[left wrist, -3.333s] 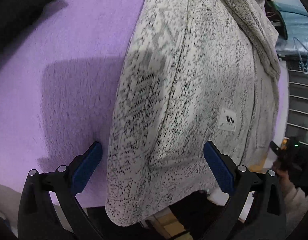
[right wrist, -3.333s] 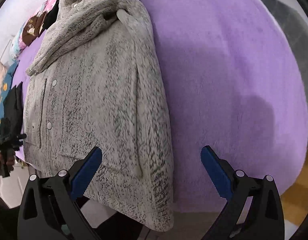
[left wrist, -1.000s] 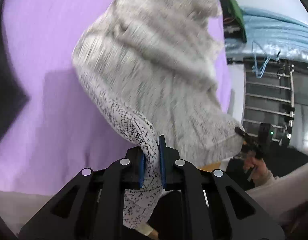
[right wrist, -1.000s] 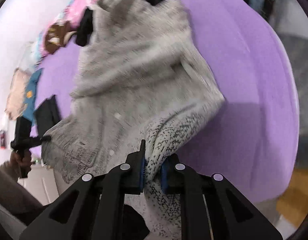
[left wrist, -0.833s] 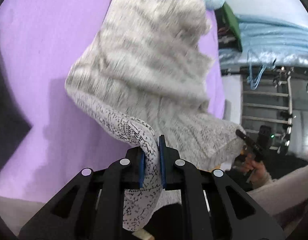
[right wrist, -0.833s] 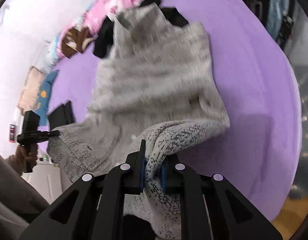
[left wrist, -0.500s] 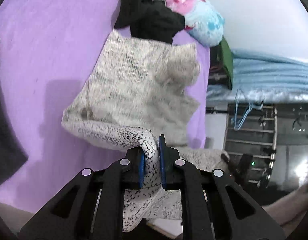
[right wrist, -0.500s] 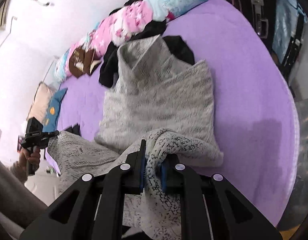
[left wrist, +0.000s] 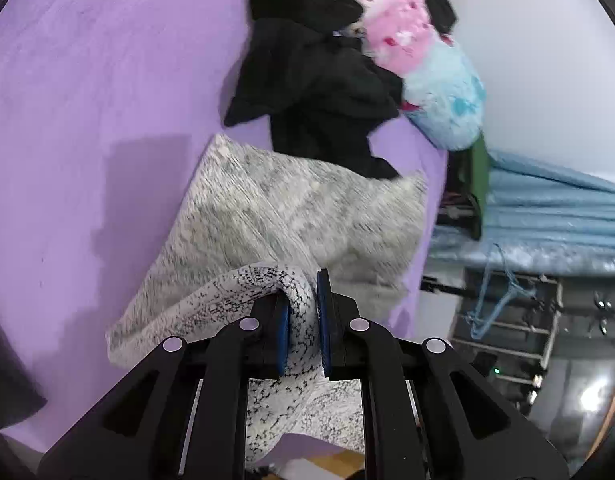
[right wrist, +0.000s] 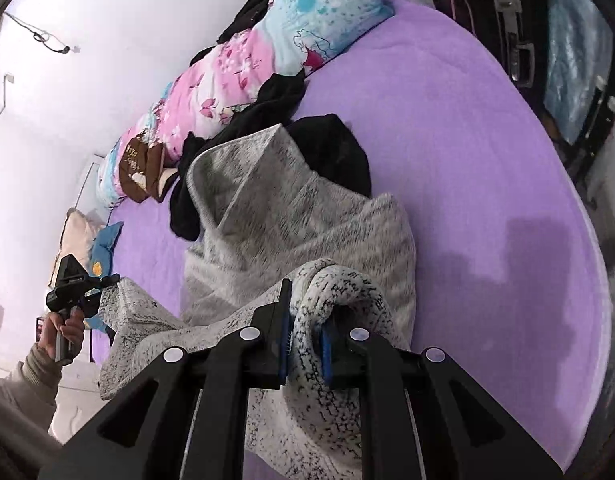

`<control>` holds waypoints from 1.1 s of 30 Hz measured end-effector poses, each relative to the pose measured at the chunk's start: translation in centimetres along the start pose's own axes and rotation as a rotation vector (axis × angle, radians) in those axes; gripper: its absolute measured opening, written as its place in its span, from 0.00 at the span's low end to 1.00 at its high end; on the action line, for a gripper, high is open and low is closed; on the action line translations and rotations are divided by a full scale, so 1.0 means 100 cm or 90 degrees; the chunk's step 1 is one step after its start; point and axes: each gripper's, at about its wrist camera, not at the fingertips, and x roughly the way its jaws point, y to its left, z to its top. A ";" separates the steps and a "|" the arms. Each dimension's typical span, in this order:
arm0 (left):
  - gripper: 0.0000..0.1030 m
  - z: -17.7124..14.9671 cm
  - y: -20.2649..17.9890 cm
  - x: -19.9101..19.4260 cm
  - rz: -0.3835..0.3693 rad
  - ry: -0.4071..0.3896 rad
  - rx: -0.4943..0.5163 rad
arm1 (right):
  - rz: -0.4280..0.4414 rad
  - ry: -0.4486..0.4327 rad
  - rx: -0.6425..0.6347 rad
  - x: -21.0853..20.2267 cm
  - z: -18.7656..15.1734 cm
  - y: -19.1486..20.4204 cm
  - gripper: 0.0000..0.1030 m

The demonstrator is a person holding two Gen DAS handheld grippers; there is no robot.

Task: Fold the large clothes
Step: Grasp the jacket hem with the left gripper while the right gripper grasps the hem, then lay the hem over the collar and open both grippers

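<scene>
A grey speckled hooded jacket [left wrist: 291,208] lies on the purple bed [left wrist: 87,80], its hood [right wrist: 243,176] toward the pillows. My left gripper [left wrist: 302,304] is shut on one corner of the jacket's hem, which curls over the pads. My right gripper [right wrist: 305,332] is shut on the other hem corner, bunched into a roll. The hem is lifted and stretched between the two grippers above the jacket's body. In the right wrist view a hand [right wrist: 63,328] holds the left gripper [right wrist: 107,280] at the left, with the hem corner in it.
A black garment [left wrist: 315,92] lies just beyond the hood, against a pink and blue quilt [right wrist: 235,76]. A brown and a blue cushion [right wrist: 141,164] sit further along the wall. A dark suitcase [right wrist: 511,40] and a rack with a blue hanger [left wrist: 495,300] stand off the bed's right edge.
Both grippers, still shut on the hem, have carried it up the bed toward the hood. The jacket's lower part now lies doubled over its upper part, and the pillows have come into view.
</scene>
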 end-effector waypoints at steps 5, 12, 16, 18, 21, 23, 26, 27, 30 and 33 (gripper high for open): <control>0.10 0.023 -0.001 0.030 0.068 0.006 0.021 | -0.027 0.018 0.007 0.038 0.019 -0.024 0.11; 0.11 0.046 0.010 0.071 0.184 0.023 0.055 | -0.054 0.058 0.052 0.088 0.034 -0.060 0.11; 0.11 0.058 0.031 0.093 0.209 0.030 0.026 | -0.059 0.057 0.092 0.107 0.032 -0.076 0.11; 0.11 0.060 0.040 0.101 0.212 0.035 0.015 | -0.066 0.058 0.103 0.114 0.030 -0.081 0.11; 0.13 0.061 0.040 0.101 0.210 0.040 0.015 | -0.075 0.060 0.081 0.113 0.028 -0.074 0.12; 0.15 0.058 0.032 0.095 0.212 0.050 0.043 | -0.063 0.068 0.088 0.107 0.028 -0.071 0.17; 0.29 0.049 0.019 0.083 0.208 0.069 0.099 | -0.037 0.076 0.071 0.093 0.024 -0.062 0.42; 0.47 0.045 0.015 0.078 0.204 0.069 0.114 | -0.036 0.070 0.060 0.086 0.022 -0.057 0.55; 0.84 0.031 -0.005 0.049 0.216 0.009 0.185 | -0.026 0.005 0.043 0.052 0.021 -0.045 0.79; 0.85 0.022 -0.014 0.023 0.207 -0.022 0.218 | -0.013 -0.025 0.048 0.026 0.021 -0.034 0.79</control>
